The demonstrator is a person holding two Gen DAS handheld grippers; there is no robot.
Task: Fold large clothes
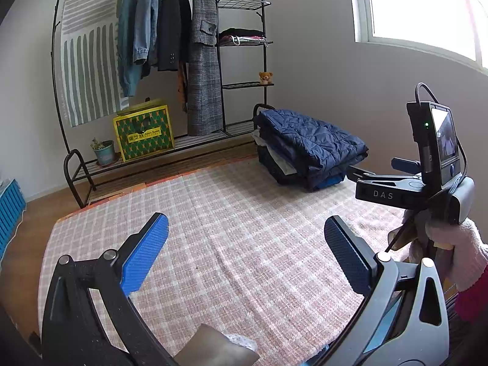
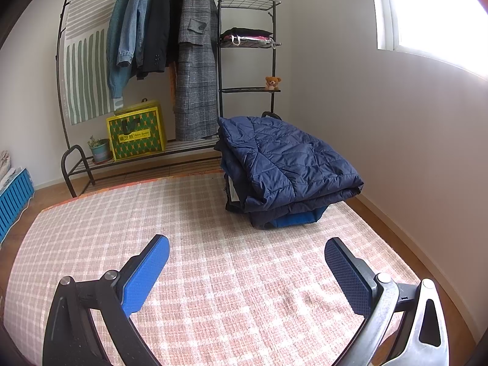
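A folded navy quilted jacket [image 2: 289, 164] lies on top of a stack of folded clothes at the far right of a pink plaid mat [image 2: 213, 244]; the stack also shows in the left wrist view [image 1: 311, 143]. My left gripper [image 1: 244, 250] is open and empty above the mat [image 1: 228, 228]. My right gripper [image 2: 247, 262] is open and empty above the mat, short of the stack. The right gripper's body [image 1: 427, 183], held in a pink-gloved hand, shows at the right of the left wrist view.
A black clothes rack [image 2: 219, 61] with hanging coats stands against the back wall, with a yellow-green box [image 2: 137, 134], a potted plant [image 2: 99, 149] and a toy bear [image 2: 272, 83] on its shelves. A blue crate [image 2: 15, 201] sits at the left. A window [image 2: 433, 9] is at the right.
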